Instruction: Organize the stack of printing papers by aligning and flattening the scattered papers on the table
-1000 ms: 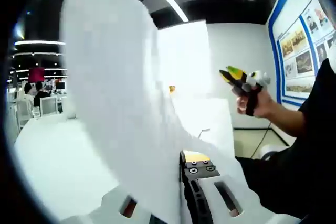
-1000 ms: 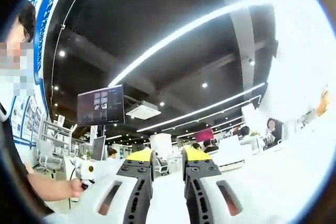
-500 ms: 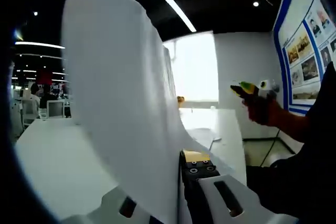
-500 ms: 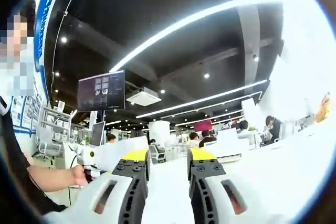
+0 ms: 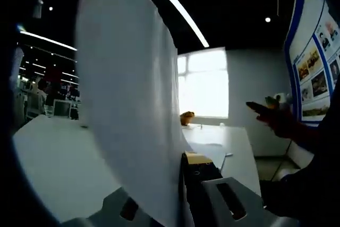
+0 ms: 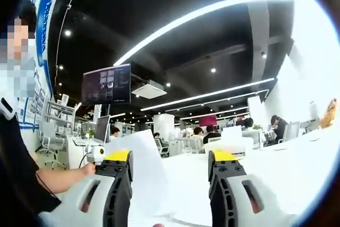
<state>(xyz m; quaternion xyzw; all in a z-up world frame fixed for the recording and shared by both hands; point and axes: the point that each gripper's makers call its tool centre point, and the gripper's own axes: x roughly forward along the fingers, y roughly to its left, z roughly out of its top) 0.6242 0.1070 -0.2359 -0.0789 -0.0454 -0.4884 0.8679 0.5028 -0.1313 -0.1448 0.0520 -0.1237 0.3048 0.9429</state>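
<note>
between the left gripper (image 5: 183,184) jaws a printing paper sheet (image 5: 130,110) stays pinched, raised above the desk (image 5: 58,168); right gripper (image 6: 171,163) jaws have widened, empty; alignment pending.

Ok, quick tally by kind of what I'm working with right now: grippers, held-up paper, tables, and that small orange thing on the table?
Grippers: 2, the left gripper shut on the paper, the right gripper with jaws open.
Held-up paper: 1 bunch, sheet count unclear.
White table: 1.
Small orange object on the table: 1.
Total: 5.
</note>
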